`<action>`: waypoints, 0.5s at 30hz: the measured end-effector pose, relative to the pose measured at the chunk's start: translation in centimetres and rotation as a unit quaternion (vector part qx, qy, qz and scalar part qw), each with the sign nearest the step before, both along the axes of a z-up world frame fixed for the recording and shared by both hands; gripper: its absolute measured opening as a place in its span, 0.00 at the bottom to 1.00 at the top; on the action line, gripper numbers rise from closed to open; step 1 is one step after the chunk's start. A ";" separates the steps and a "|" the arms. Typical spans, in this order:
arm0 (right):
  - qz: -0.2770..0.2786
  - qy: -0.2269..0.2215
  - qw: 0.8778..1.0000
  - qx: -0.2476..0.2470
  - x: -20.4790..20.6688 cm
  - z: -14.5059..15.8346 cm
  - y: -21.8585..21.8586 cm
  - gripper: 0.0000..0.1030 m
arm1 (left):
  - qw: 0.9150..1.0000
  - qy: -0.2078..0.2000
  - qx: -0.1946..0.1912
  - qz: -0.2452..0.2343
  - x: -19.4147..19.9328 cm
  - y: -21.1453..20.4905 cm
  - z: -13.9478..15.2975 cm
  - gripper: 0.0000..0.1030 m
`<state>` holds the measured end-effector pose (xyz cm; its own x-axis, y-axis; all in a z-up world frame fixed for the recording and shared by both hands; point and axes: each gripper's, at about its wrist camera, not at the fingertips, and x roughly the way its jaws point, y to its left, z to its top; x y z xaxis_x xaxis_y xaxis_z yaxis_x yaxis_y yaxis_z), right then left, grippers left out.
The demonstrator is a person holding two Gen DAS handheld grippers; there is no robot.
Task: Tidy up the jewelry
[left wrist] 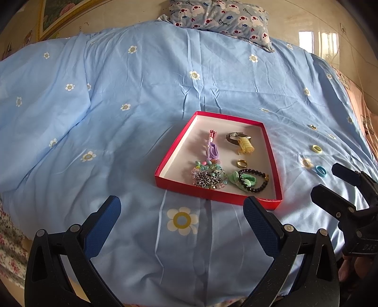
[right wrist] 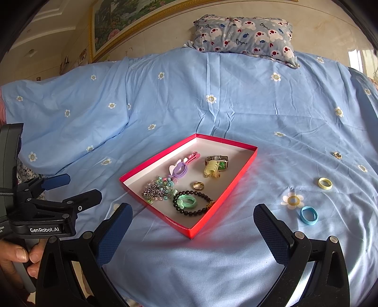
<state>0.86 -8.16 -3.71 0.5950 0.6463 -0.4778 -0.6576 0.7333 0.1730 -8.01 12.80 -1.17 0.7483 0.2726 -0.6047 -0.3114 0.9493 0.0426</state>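
A red tray [left wrist: 213,192] [right wrist: 226,193] lies on the blue bedspread. It holds a black bead bracelet [left wrist: 257,186] [right wrist: 196,212], a green hair tie [right wrist: 187,200], a gold ring [left wrist: 242,162] [right wrist: 199,185], a watch [left wrist: 232,137] [right wrist: 218,159], a yellow hair claw [left wrist: 245,145] [right wrist: 211,170], a purple clip [right wrist: 179,168] and a bead-and-chain pile [left wrist: 208,177] [right wrist: 156,190]. Right of the tray lie a blue ring [left wrist: 321,171] [right wrist: 308,214], a yellow ring [left wrist: 316,148] [right wrist: 325,183] and a small gold ring [left wrist: 313,127] [right wrist: 337,155]. My left gripper [left wrist: 182,207] [right wrist: 70,186] is open and empty. My right gripper [right wrist: 192,215] [left wrist: 330,179] is open and empty.
The flowered blue bedspread [left wrist: 141,94] [right wrist: 212,106] covers the bed. A patterned pillow [left wrist: 219,16] [right wrist: 245,35] lies at the far edge. A framed picture [right wrist: 122,21] hangs on the wall behind.
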 end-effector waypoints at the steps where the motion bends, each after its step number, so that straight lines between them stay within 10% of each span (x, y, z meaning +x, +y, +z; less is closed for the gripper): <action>1: 0.000 0.000 1.000 0.000 0.0 0.0 0.0 1.00 | 1.000 0.000 -0.001 0.001 0.0 0.0 0.1 1.00; 15: 0.002 0.001 1.000 -0.001 0.0 -0.2 0.3 1.00 | 1.000 0.000 -0.001 0.001 0.0 -0.1 0.0 1.00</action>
<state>0.90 -7.85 -3.88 0.5911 0.6482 -0.4800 -0.6608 0.7304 0.1726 -8.00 12.70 -1.16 0.7483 0.2725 -0.6048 -0.3124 0.9491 0.0412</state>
